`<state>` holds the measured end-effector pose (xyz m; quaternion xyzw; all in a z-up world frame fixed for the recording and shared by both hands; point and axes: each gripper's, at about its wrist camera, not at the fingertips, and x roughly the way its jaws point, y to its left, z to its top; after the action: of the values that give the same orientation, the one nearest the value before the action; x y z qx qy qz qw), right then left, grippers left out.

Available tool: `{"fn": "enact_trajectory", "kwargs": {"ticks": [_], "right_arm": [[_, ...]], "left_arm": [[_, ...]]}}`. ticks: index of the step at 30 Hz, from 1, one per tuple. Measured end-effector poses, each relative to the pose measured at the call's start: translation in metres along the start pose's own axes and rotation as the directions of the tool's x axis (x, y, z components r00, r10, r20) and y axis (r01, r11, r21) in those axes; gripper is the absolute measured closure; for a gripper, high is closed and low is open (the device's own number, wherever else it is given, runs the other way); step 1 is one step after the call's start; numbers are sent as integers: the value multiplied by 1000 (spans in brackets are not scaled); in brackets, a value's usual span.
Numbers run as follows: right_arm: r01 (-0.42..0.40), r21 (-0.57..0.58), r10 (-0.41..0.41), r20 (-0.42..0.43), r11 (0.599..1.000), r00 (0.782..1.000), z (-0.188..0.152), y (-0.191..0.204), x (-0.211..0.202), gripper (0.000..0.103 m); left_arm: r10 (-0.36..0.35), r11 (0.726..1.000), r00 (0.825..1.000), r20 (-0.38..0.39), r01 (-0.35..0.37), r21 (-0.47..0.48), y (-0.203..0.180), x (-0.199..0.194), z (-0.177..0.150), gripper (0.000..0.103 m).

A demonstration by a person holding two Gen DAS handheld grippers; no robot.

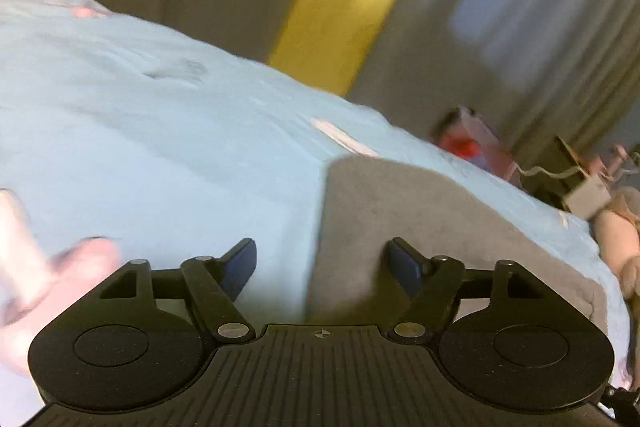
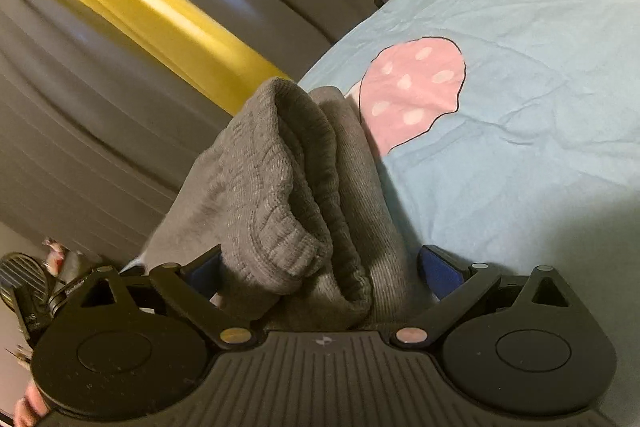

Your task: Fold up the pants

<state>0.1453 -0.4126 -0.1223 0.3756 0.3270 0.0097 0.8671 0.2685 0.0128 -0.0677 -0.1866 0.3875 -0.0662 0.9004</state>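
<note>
The grey pants (image 1: 400, 211) lie on a light blue bedsheet (image 1: 140, 131). In the left wrist view my left gripper (image 1: 322, 255) is open, with a folded grey edge of the pants between its fingers and nothing pinched. In the right wrist view my right gripper (image 2: 320, 263) has its jaws spread wide around the ribbed grey waistband of the pants (image 2: 280, 187), which bunches up between the blue pads (image 2: 438, 273). The cloth fills the gap but the pads do not press it. The view is tilted and blurred.
The bedsheet (image 2: 520, 147) carries a pink spotted mushroom print (image 2: 412, 91). Grey and yellow curtains (image 2: 132, 11) hang behind the bed. A red object (image 1: 464, 143) and small clutter sit past the bed's far edge. A hand (image 1: 48, 267) shows at the left.
</note>
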Motion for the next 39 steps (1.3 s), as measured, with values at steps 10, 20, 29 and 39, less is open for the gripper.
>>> {"fn": "enact_trajectory", "kwargs": {"ticks": [10, 20, 29, 39], "right_arm": [[99, -326, -11, 263, 940, 965, -36, 86, -46, 62], [218, -462, -107, 253, 860, 961, -65, 96, -83, 88], [269, -543, -289, 50, 795, 956, -89, 87, -55, 82], [281, -601, -432, -121, 749, 894, -134, 89, -67, 4]], "left_arm": [[-168, 978, 982, -86, 177, 113, -25, -41, -77, 12], [-133, 970, 990, -36, 138, 200, -39, -77, -121, 7], [98, 951, 959, -266, -12, 308, -48, -45, -143, 5], [223, 926, 947, -233, -130, 355, -64, -110, -165, 5]]}}
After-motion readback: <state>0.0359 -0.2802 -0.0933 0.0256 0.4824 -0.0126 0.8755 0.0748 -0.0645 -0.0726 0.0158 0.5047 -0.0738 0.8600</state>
